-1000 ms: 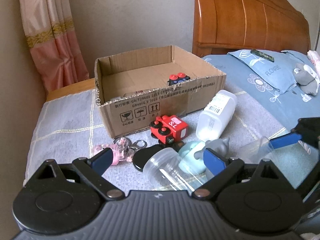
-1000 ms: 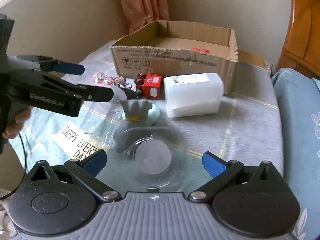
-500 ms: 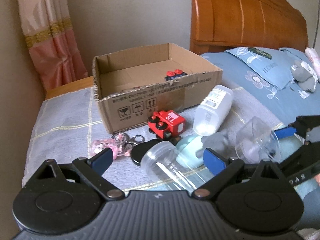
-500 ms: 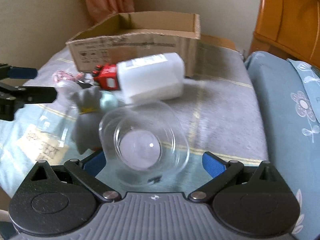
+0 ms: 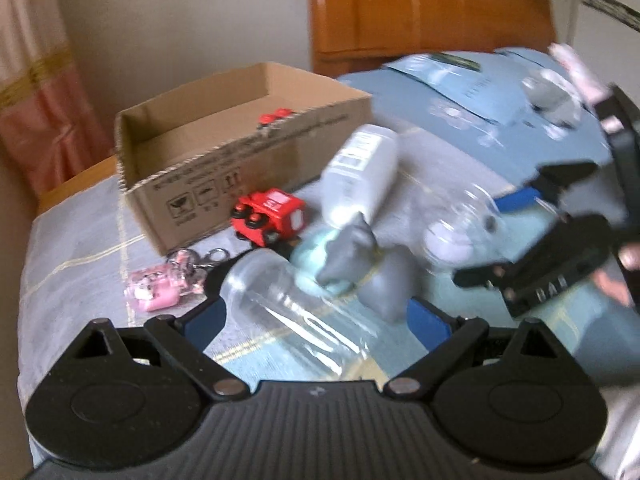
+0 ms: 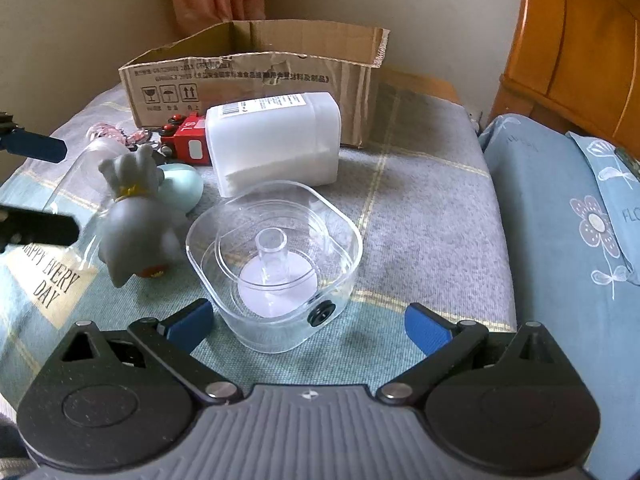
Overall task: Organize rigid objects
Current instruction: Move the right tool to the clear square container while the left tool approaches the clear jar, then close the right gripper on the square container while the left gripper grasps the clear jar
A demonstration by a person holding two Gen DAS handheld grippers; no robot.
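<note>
"HAPPY EVERY DAY" is printed on the cloth [image 6: 48, 280]. Both grippers, left [image 5: 316, 320] and right [image 6: 308, 324], are held wide apart, nothing gripped.

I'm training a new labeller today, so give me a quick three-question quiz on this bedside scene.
1. True or false: the red toy train lies inside the cardboard box.
2. What sits between the right gripper's open fingers: A) white bottle B) clear container C) pink keychain?
3. Name the grey toy touching the clear container's left side.

Key: 1 false; 2 B; 3 a grey animal figurine.
</note>
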